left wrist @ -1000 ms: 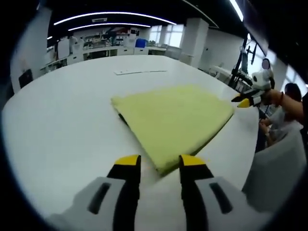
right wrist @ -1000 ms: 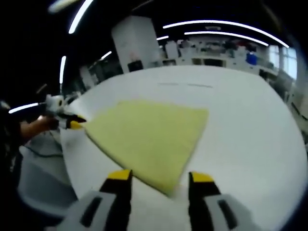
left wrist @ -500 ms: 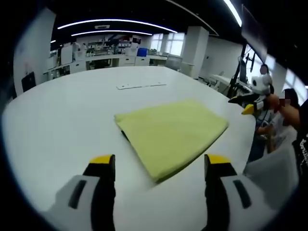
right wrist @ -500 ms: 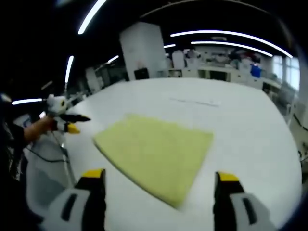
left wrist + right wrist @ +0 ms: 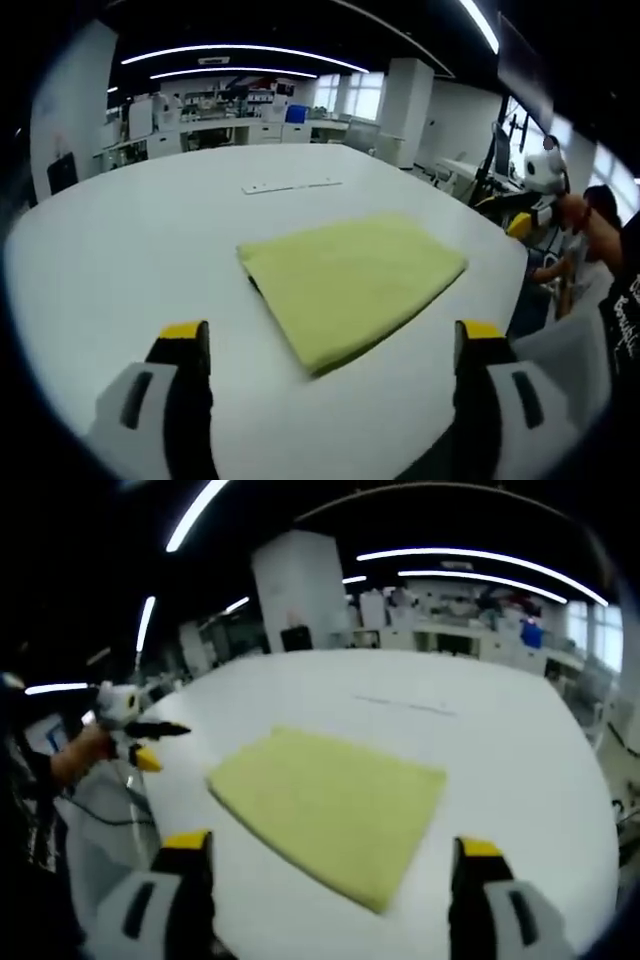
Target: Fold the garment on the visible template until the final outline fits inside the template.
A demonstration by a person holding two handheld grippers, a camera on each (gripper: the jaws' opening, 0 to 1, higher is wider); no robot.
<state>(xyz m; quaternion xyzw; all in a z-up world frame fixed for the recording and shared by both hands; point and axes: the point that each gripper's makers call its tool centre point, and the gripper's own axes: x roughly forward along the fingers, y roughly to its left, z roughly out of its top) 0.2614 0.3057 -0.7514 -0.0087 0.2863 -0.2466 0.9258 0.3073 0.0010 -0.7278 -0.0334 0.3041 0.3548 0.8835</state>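
Lying flat on the white bench [image 5: 120, 260], the folded yellow garment [image 5: 350, 280] sits near the bench's near edge. The left gripper [image 5: 325, 345] hangs above the bench just short of the garment, jaws spread wide and holding nothing. In the right gripper view the garment [image 5: 330, 810] lies ahead of the right gripper [image 5: 325, 855], whose jaws also stand wide apart and empty. A white strip [image 5: 292, 185] lies on the bench beyond the garment.

Bright ceiling strip lights [image 5: 240, 50]; soft blur; fisheye bending at edges.
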